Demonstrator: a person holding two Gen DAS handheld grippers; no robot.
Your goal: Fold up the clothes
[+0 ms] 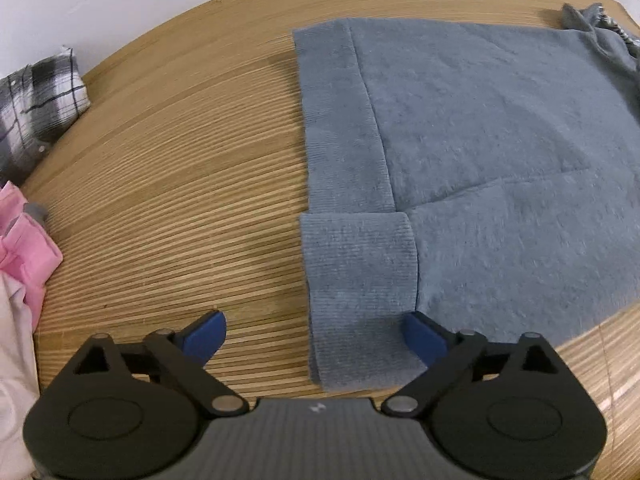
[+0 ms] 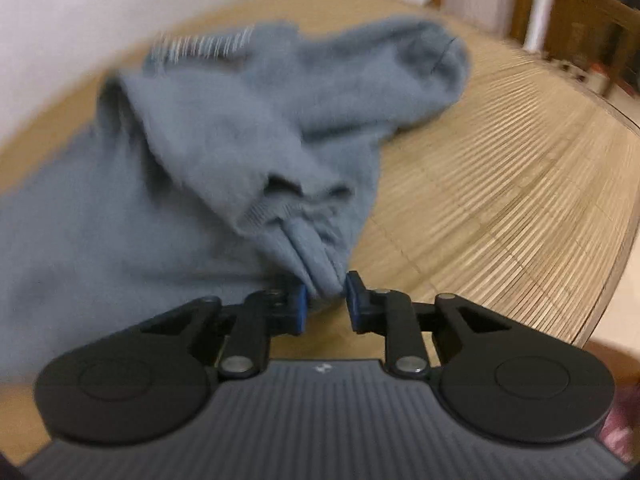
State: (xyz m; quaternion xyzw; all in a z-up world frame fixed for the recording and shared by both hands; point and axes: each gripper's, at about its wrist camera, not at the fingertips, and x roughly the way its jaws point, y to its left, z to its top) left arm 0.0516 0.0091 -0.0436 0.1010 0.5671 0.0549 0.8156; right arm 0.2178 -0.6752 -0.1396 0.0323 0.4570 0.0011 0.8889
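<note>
1. Blue-grey sweater (image 1: 480,128) lies on the slatted wooden table (image 1: 180,200), body flat, ribbed hem along its left edge in the left wrist view.
2. One sleeve is folded across the body; its ribbed cuff (image 1: 360,280) sits at the near hem corner.
3. Left gripper (image 1: 316,336): jaws spread wide, hovering over that cuff. One blue pad is over bare table, the other at the cuff's right edge. Nothing gripped.
4. Right gripper (image 2: 326,300): jaws narrow, pinched on a bunched fold of the other sleeve (image 2: 320,264); the sweater rises in a rumpled ridge from there. View is blurred.
5. Off to the left: plaid garment (image 1: 40,100) and pink garment (image 1: 24,248) at the table edge.
6. Wooden chair (image 2: 580,20) beyond the table's far side.
</note>
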